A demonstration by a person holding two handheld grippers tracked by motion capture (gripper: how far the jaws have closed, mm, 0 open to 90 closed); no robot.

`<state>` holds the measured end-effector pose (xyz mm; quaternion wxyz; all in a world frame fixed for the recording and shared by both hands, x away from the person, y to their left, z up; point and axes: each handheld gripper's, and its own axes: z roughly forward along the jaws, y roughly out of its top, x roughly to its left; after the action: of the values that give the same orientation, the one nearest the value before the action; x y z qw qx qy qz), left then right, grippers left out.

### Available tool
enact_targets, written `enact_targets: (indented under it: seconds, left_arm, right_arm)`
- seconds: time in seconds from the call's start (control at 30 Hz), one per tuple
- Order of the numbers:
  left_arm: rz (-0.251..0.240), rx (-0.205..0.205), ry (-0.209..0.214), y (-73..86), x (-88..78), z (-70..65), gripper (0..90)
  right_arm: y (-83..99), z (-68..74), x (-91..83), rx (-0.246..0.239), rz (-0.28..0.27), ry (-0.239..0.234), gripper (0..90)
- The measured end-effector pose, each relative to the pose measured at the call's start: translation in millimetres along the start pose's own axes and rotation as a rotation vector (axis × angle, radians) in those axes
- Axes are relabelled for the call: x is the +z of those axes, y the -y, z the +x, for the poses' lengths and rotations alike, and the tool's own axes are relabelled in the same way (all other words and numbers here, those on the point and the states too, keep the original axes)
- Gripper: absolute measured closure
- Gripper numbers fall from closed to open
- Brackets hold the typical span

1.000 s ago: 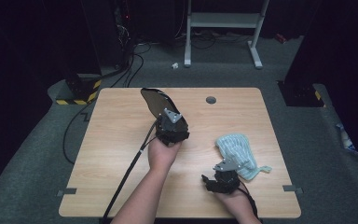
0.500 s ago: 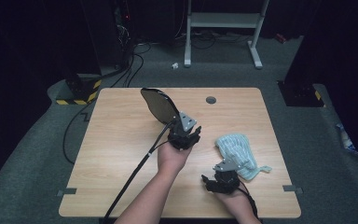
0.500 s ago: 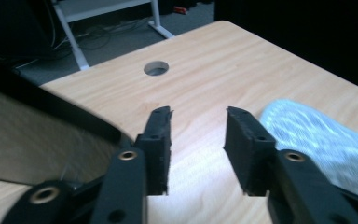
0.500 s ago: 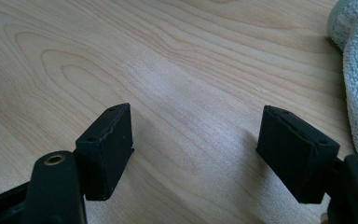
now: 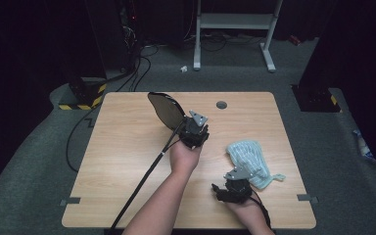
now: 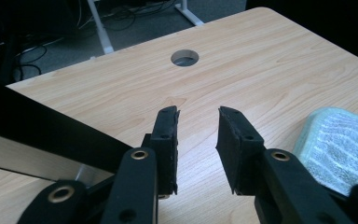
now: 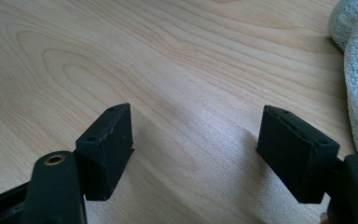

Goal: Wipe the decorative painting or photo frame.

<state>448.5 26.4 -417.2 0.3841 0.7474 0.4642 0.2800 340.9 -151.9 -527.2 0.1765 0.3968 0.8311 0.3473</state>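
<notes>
Since a second ago my left tongs [image 6: 196, 122] have slid off toward 3 o'clock, away from the black-rimmed oval mirror [image 5: 165, 108], and their jaws have just been closing down to a narrow gap with nothing between them. That mirror stands tilted at about 11 o'clock from the middle of the pale wooden table [image 5: 127, 161], just at 9 o'clock of my left tongs; whether the near jaw brushes its rim I cannot tell. I judge it stiff, slick on the glass and easy to tip or crack, so I would pinch it low on the dark rim, never on the face. Past the jaws, at 12 o'clock, lies the round cable hole [image 5: 221, 104]. At 4 o'clock from the table's middle sits the light blue-green striped towelling cloth [image 5: 247, 155], crumpled and flat on the wood. It looks soft, light and floppy, so any raised fold will do. My right tongs [image 7: 196, 135] rest near its 7 o'clock edge, jaws wide apart over bare wood, holding nothing
</notes>
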Motion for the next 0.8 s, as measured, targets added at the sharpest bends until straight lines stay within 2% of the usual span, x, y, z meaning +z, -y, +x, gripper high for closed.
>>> enact_targets:
  seconds: [0.3,0.43,0.6,0.7,0.8]
  left_arm:
    - [0.008,0.021,0.002,11.6,-11.7,1.8,65.7]
    - [-0.003,0.047,0.009,24.2,-24.8,1.4,63.8]
    - [-0.016,0.038,0.023,41.0,-39.1,7.8,61.8]
    - [-0.011,0.042,0.022,55.1,-46.3,14.4,61.4]
    - [-0.006,0.015,0.016,69.9,-50.0,31.0,62.2]
  right_arm:
    - [0.0,0.0,0.0,0.000,0.000,0.000,26.2]
    - [0.0,0.0,0.1,0.000,-0.001,0.000,26.2]
    - [-0.1,0.0,0.2,-0.001,-0.001,0.001,26.1]
    - [-0.1,0.1,0.2,-0.001,-0.002,0.000,26.2]
    - [-0.1,0.2,0.2,0.001,-0.001,0.001,26.1]
